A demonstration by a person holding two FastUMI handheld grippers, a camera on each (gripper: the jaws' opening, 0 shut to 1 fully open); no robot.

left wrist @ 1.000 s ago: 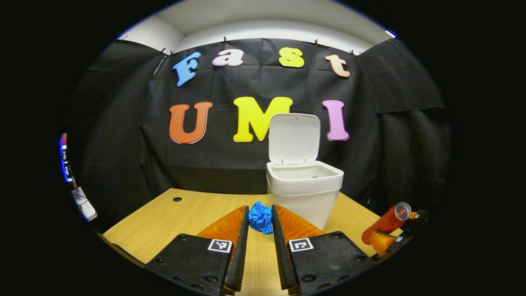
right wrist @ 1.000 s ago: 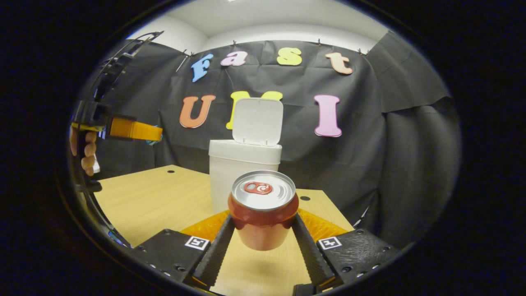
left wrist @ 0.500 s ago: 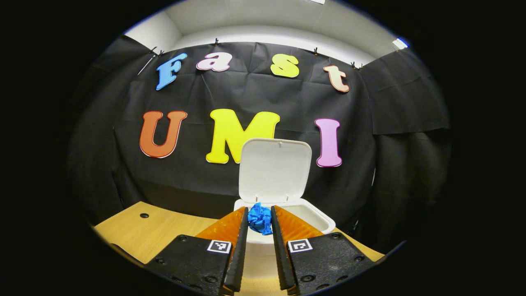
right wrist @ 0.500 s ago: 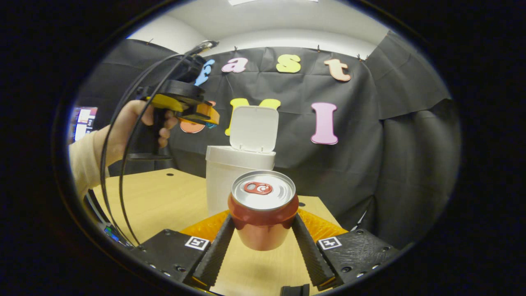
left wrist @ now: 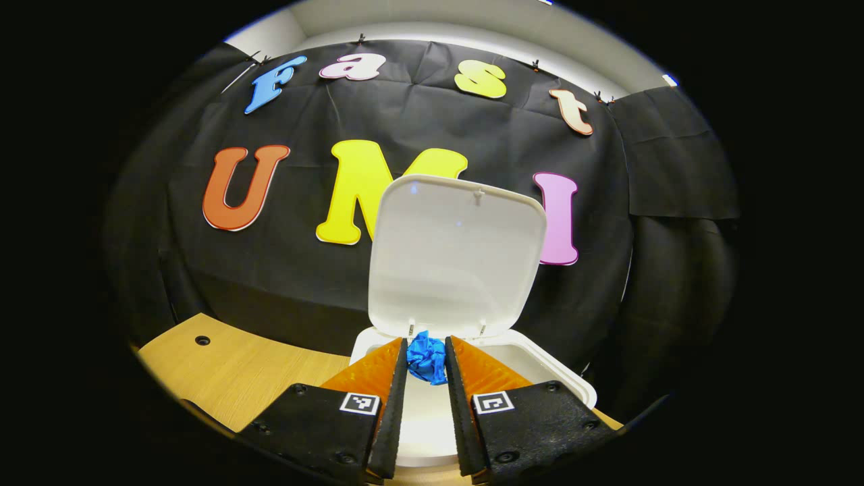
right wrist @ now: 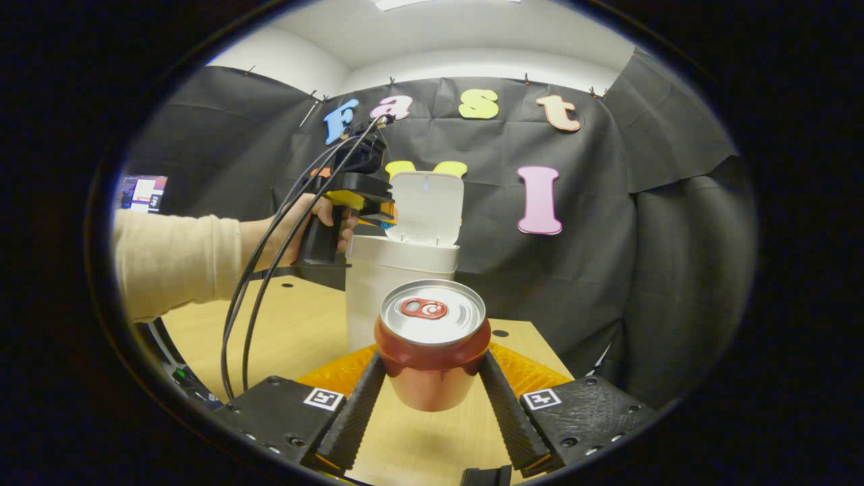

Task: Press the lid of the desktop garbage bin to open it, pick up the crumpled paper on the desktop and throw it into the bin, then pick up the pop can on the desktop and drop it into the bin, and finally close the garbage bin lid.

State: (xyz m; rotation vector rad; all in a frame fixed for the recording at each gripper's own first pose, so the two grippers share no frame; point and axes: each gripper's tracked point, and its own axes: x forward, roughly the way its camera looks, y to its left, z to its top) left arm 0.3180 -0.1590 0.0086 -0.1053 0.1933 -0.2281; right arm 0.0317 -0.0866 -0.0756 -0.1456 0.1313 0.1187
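While my left gripper (left wrist: 426, 368) pinches the crumpled blue paper ball (left wrist: 426, 358) over the open white plastic bin (left wrist: 540, 364), ready to release, my right gripper (right wrist: 432, 378) clamps the red aluminium can (right wrist: 432, 351) above the wooden surface (right wrist: 304, 331), awaiting its turn.

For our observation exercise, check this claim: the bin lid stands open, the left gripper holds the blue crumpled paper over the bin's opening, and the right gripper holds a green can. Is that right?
One detail is wrong: the can is red, not green, as the right gripper view shows. The lid does stand open, the left gripper holds the blue crumpled paper over the bin, and the right gripper holds the can.
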